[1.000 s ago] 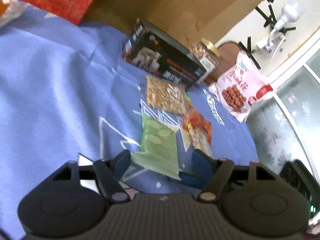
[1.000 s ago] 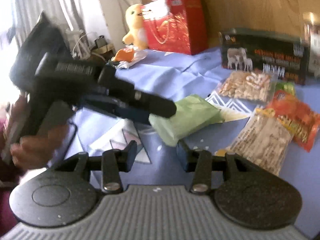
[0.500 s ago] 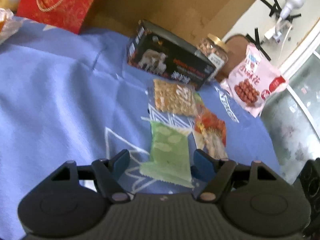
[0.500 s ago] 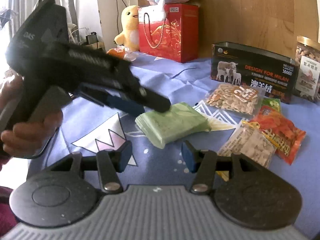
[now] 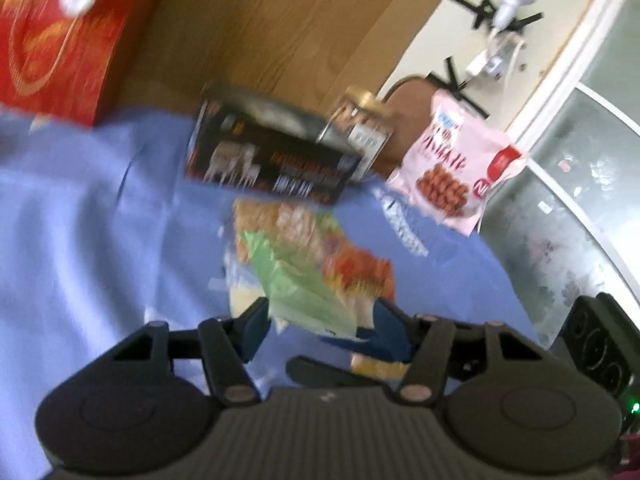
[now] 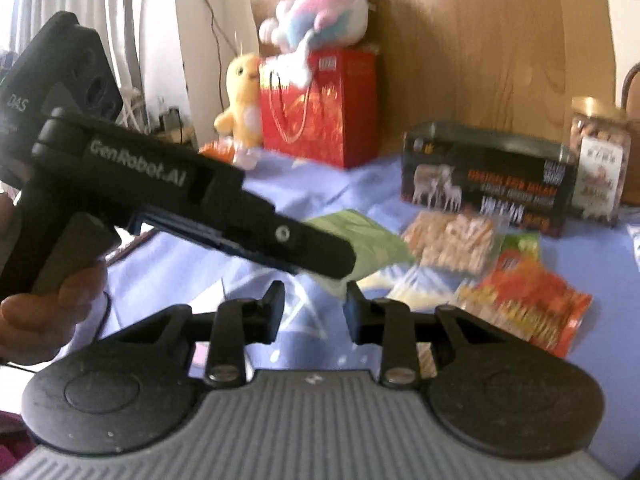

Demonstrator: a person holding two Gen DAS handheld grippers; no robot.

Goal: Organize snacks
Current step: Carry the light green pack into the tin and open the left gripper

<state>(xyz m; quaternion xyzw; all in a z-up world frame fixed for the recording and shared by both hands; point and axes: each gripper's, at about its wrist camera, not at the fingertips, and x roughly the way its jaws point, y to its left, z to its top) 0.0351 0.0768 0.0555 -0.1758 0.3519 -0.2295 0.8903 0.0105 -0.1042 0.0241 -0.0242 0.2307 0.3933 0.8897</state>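
Left gripper [image 5: 320, 326]: jaws have just been closing, now clamped on the near end of the green snack packet [image 5: 298, 284]; packet lifted off the blue cloth [image 5: 80, 220], tilted, blurred. Seen from the right wrist view, the packet [image 6: 360, 236] pokes out past the left gripper's black fingers [image 6: 316, 248], above the cloth. A hand [image 6: 44, 308] grips the left tool's handle.

Right gripper [image 6: 312, 312]: jaws have just been closing, a gap remains between the pads, nothing between them; hangs just short of the packet.

Beyond the packet, lying on the cloth: orange snack bag [image 6: 532, 300], clear bag of pale nuts [image 6: 456, 240]. Behind these: dark box with sheep print [image 6: 488, 180], nut jar with gold lid [image 6: 600, 160] beside it, pink bag [image 5: 456, 164] further right.

Far back: red gift bag [image 6: 320, 108], yellow plush [image 6: 242, 96], pastel plush [image 6: 320, 16] on top of the bag
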